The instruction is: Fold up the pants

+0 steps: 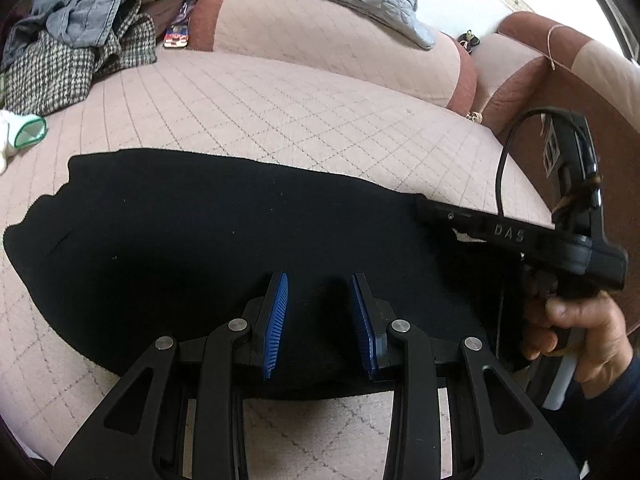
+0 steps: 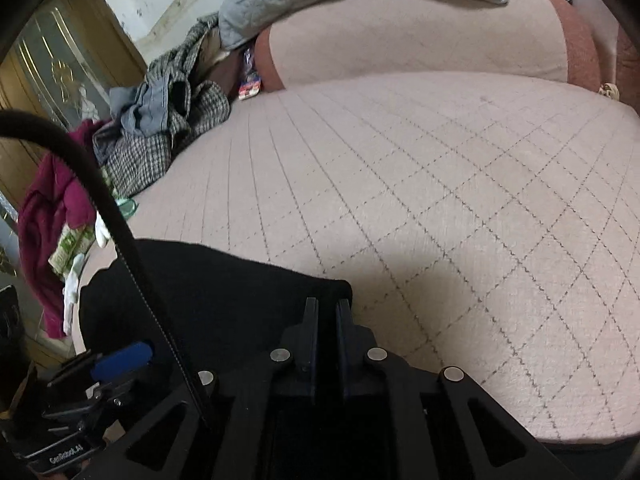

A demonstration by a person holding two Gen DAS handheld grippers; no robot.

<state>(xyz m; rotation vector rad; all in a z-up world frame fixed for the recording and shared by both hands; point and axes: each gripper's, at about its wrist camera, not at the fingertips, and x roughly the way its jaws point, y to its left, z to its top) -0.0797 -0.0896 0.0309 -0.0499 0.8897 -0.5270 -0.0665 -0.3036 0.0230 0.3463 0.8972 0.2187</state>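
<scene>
The black pants lie spread flat on the near part of a pink quilted sofa seat, already looking like a compact dark slab, so my reading is that a fold is under way and both grippers are taking hold of the near edge and right corner to carry it across. The left gripper hangs over the near hem with its blue pads partly apart; black cloth lies under and between them, but the pads do not appear to press on it, so it holds nothing that I can see. The right gripper has its jaws drawn nearly together right at the pants' far right corner; whether a layer of cloth is actually pinched between them cannot be told, since black fingers and black fabric merge there. The next move likely calls for the left gripper to close on the hem, then both to lift together and lay the edge over evenly, keeping clear of the heap of clothes at the far left
</scene>
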